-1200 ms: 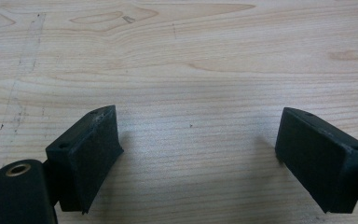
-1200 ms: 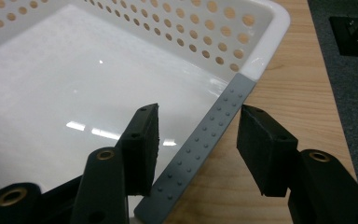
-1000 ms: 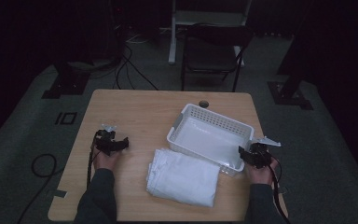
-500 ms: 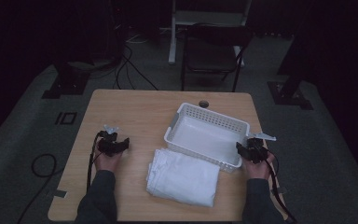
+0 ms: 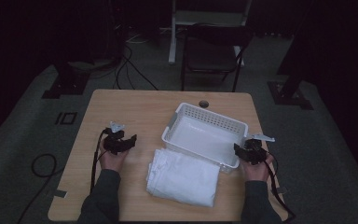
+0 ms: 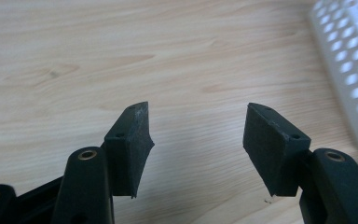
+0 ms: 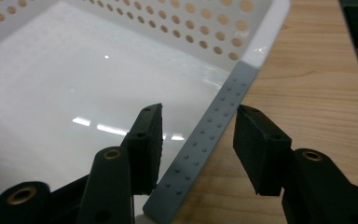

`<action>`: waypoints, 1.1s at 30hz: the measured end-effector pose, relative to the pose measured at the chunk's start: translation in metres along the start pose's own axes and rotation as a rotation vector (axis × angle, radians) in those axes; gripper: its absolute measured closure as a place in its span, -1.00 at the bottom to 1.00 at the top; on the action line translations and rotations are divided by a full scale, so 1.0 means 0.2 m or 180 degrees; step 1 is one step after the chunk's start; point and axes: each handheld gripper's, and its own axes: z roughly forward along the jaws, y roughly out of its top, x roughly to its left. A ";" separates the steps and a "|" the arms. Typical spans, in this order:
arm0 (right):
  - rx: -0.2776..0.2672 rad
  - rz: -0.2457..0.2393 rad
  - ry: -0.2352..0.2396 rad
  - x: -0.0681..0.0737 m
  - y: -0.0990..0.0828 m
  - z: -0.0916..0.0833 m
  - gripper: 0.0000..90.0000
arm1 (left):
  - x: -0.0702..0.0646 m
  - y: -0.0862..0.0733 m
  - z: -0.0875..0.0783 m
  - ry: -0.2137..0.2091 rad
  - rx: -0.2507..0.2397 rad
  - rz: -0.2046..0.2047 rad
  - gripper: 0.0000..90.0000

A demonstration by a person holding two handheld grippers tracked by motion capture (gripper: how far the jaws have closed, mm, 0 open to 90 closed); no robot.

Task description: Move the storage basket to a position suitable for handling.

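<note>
A white perforated basket (image 5: 213,120) stands on the right half of the wooden table (image 5: 135,107), with a folded white cloth (image 5: 182,177) in front of it. My right gripper (image 5: 237,151) sits at the basket's near right corner. In the right gripper view its jaws (image 7: 198,123) straddle the basket's rim (image 7: 223,100) with small gaps on both sides; they have just been opening. My left gripper (image 5: 131,140) hovers over bare wood left of the cloth. Its jaws (image 6: 196,126) have just been closing and stand apart with nothing between them.
The basket's wall (image 6: 354,70) shows at the right edge of the left gripper view. A small round hole (image 5: 203,103) is in the table behind the basket. A dark chair (image 5: 214,51) stands beyond the far edge, and cables (image 5: 42,163) lie on the floor at left.
The left gripper has drifted a little to the right and its jaws have narrowed. The right gripper has stayed at the basket's corner.
</note>
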 end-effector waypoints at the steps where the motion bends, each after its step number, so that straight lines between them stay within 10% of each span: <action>1: -0.0004 0.0005 0.0000 0.00 0.00 0.00 0.19 | -0.02 0.01 -0.01 -0.0033 -0.0018 0.0032 -0.09; 33: -0.0001 -0.0206 0.0210 0.15 0.20 0.17 0.38 | -0.25 0.13 -0.03 -0.0344 -0.0254 0.0230 0.02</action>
